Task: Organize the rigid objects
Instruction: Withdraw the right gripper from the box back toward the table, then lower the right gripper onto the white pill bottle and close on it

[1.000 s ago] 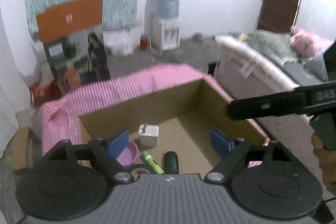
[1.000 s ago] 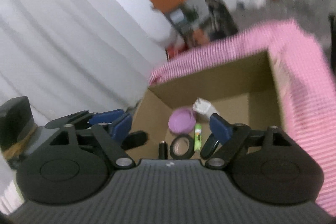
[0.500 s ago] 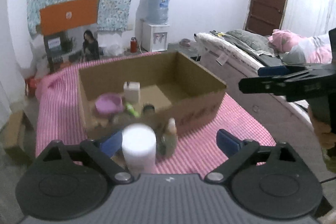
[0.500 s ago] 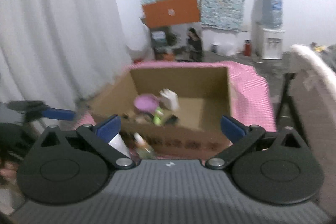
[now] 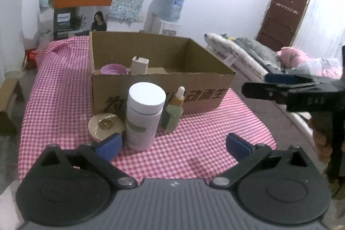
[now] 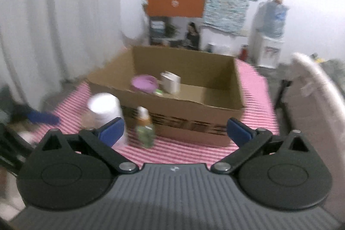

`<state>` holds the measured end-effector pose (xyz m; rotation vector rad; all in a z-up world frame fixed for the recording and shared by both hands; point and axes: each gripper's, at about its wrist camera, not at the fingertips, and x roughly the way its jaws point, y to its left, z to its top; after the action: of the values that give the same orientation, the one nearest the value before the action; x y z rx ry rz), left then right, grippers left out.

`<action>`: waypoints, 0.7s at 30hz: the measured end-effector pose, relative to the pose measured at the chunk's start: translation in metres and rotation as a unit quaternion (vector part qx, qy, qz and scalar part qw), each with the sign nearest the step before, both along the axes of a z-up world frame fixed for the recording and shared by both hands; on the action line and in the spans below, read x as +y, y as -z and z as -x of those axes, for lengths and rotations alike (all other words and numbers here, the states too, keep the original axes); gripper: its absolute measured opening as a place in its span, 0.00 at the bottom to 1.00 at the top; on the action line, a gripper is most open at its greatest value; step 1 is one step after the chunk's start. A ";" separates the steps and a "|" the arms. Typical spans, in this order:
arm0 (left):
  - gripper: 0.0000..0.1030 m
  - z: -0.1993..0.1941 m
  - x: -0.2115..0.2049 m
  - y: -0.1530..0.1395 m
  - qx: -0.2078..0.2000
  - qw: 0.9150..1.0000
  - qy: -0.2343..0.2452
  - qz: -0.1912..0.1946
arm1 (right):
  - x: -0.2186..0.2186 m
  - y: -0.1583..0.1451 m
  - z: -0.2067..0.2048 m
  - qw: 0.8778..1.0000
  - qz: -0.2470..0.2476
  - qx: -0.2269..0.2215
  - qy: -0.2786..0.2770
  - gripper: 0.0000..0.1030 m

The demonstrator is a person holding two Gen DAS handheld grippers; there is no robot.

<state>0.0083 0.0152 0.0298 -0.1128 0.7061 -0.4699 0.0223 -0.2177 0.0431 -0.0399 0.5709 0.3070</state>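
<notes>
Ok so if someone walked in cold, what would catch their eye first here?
Probably the open cardboard box on the pink checked cloth, with a purple bowl and a small white box inside. Next, the three items lined up in front of it: a white-capped bottle, a green dropper bottle and a round cream tin.

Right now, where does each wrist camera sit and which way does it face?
Left wrist: behind the open left tongs, facing the white jar, dropper bottle and cardboard box; the right tongs and the hand holding them show at the right edge.
Right wrist: behind the open right tongs, blurred, facing the box from its right-hand corner; a blue tong tip shows at the left edge.
Shared: box, jar, bottle, checked cloth.
</notes>
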 end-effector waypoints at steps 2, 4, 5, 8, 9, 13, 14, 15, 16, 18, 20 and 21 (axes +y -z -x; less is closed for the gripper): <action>1.00 0.000 0.005 0.003 -0.008 1.000 0.011 0.014 | 0.000 0.001 0.000 0.999 -0.045 0.000 -0.005 0.99; 1.00 -0.001 0.007 0.006 -0.017 1.000 0.010 0.009 | 0.003 0.006 -0.004 0.996 -0.089 0.008 -0.008 0.99; 1.00 -0.002 0.005 0.008 -0.025 1.000 0.005 -0.002 | 0.005 0.010 -0.007 0.994 -0.108 0.015 -0.014 0.99; 1.00 -0.006 -0.001 0.013 -0.063 0.996 -0.012 -0.064 | 0.020 0.023 -0.017 0.985 -0.165 0.039 -0.032 0.99; 1.00 -0.008 -0.002 0.016 -0.072 0.994 -0.016 -0.080 | 0.026 0.027 -0.020 0.983 -0.174 0.045 -0.036 0.99; 0.99 -0.021 -0.007 0.027 -0.093 0.989 -0.023 -0.116 | 0.050 0.036 -0.033 0.982 -0.176 0.050 -0.039 0.99; 0.98 -0.024 -0.007 0.029 -0.095 0.988 -0.021 -0.117 | 0.054 0.036 -0.037 0.983 -0.174 0.052 -0.039 0.99; 0.97 -0.027 -0.008 0.031 -0.097 0.988 -0.020 -0.116 | 0.059 0.038 -0.041 0.983 -0.173 0.054 -0.038 0.99; 0.96 -0.030 -0.009 0.033 -0.100 0.988 -0.018 -0.117 | 0.063 0.039 -0.046 0.983 -0.173 0.057 -0.039 0.99; 0.93 -0.035 -0.012 0.035 -0.106 0.987 -0.011 -0.117 | 0.070 0.042 -0.053 0.983 -0.170 0.062 -0.038 0.96; 0.84 -0.037 -0.014 0.036 -0.113 0.987 -0.006 -0.117 | 0.077 0.045 -0.060 0.983 -0.166 0.067 -0.040 0.93; 0.82 -0.038 -0.015 0.037 -0.114 0.986 -0.004 -0.118 | 0.080 0.046 -0.063 0.983 -0.164 0.070 -0.040 0.89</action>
<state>0.0466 0.0003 -0.0069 0.1589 0.5315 -0.3819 0.0857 -0.1374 -0.0033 0.2799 0.6530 0.4812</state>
